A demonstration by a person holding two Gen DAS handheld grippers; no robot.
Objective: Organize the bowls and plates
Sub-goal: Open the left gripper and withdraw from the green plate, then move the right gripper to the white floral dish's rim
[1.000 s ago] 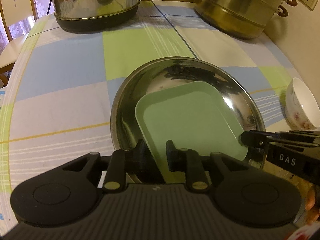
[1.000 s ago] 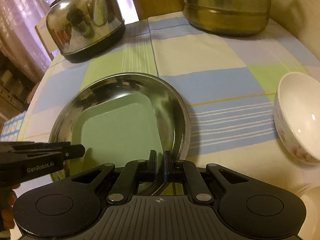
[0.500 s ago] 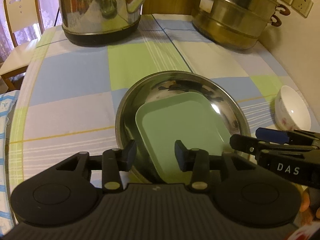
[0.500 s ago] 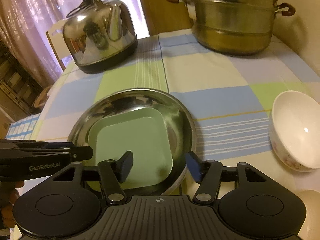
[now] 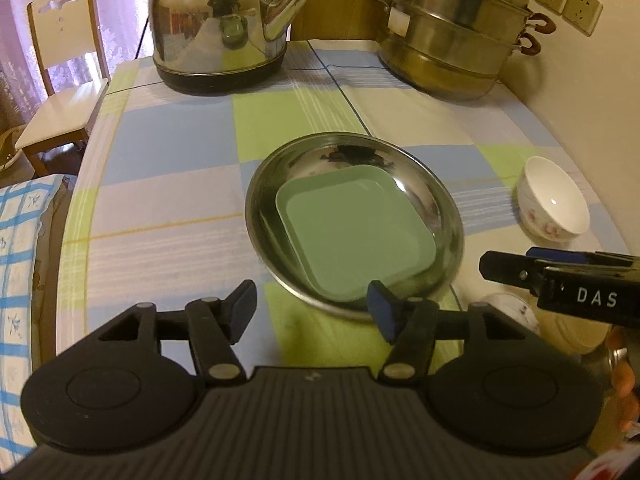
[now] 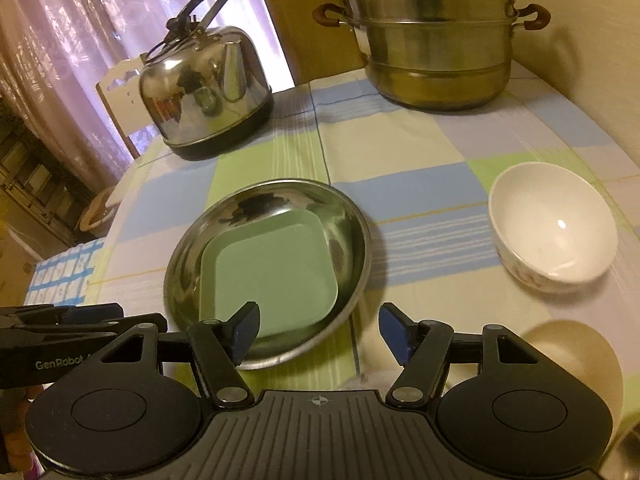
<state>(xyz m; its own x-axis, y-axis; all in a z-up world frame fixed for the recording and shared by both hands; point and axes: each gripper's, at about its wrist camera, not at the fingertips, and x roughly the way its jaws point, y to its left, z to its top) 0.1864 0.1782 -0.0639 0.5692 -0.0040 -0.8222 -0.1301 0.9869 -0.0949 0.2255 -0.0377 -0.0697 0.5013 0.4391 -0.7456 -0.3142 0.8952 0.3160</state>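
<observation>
A: Status? Both grippers, left (image 5: 312,310) and right (image 6: 318,330), had just been opening; fingers stood apart, empty. The green plate (image 5: 354,236) lay inside the steel dish (image 5: 260,184).

B: Risk: the white bowl (image 6: 552,224) sat near the table's edge; a careless sweep could have knocked it off.

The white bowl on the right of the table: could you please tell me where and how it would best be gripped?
Probably by its rim. The white bowl sits upright and apart from the steel dish, its thin lip exposed all round. Bring the right tool, now open and empty, down from above on the near edge, one finger inside and one outside; the rounded wall seems too wide to span.
</observation>
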